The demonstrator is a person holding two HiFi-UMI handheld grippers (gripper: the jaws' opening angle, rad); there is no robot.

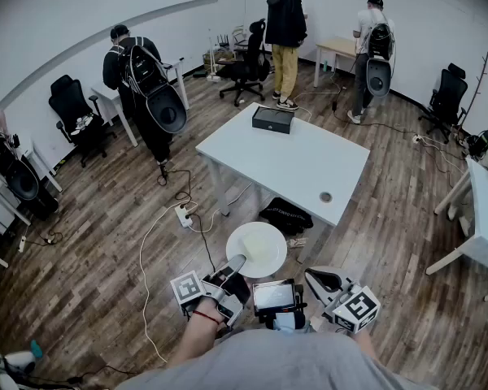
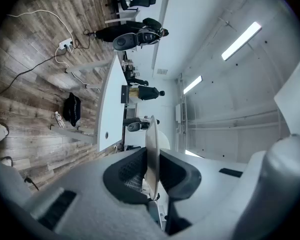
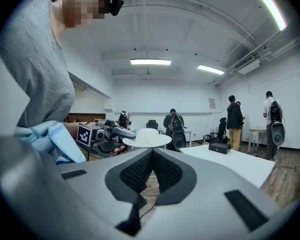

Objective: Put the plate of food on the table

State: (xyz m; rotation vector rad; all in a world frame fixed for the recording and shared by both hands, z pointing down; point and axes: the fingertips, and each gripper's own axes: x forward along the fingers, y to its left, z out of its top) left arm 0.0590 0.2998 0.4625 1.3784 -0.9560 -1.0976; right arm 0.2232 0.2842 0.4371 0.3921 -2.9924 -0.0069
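Note:
A white plate (image 1: pixel 257 249) with a pale mound of food on it hangs level over the wooden floor, a short way in front of the white table (image 1: pixel 285 161). My left gripper (image 1: pixel 234 265) is shut on the plate's near rim. In the left gripper view the plate (image 2: pixel 152 134) runs edge-on between the closed jaws. My right gripper (image 1: pixel 319 281) sits to the right of the plate, shut and holding nothing. In the right gripper view the plate (image 3: pixel 147 139) and the left gripper (image 3: pixel 112 132) show beyond the closed jaws.
A black box (image 1: pixel 273 119) sits at the table's far end and a small round hole (image 1: pixel 325 197) near its front. A black bag (image 1: pixel 286 215) lies under the table, with a power strip (image 1: pixel 183 215) and cables on the floor. Several people and office chairs stand around.

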